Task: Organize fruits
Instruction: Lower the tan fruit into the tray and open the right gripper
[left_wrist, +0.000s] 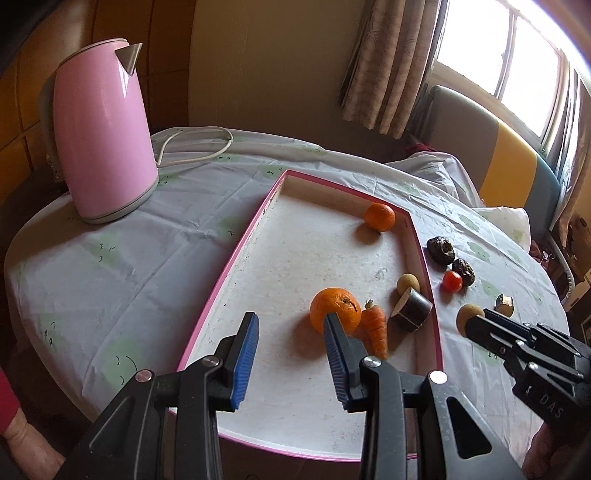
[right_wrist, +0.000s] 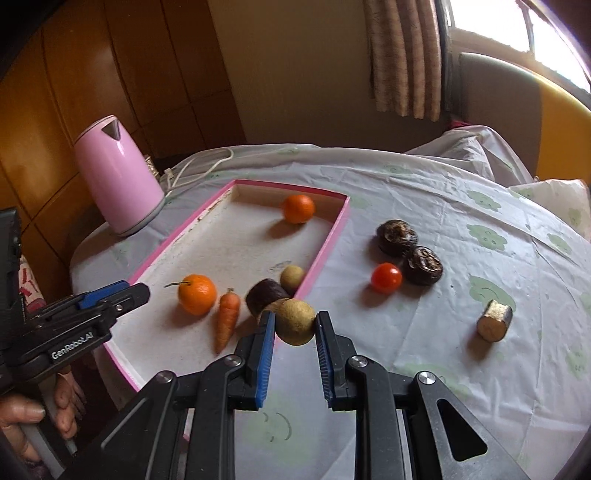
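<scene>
A: Longan (right_wrist: 295, 322) sits pinched between the right gripper (right_wrist: 294, 325) fingers, raised beside the pink tray (right_wrist: 325, 254) rim; how best to place it?

B: Carry it over the rim, lower, then release gently; the left gripper (left_wrist: 291, 330) hovers spread above the tray.

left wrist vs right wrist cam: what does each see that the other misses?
Left wrist only: the open left gripper from behind, fingers apart over the tray floor with nothing between them.

Right wrist only: the blue pads of the right gripper clamping the small tan round fruit; the left view shows that gripper only side-on.

Both: the pink-rimmed tray holding two oranges, a carrot, a dark cut piece and another tan fruit; outside it a cherry tomato, two dark wrinkled fruits, a cut chunk; the pink kettle.
</scene>
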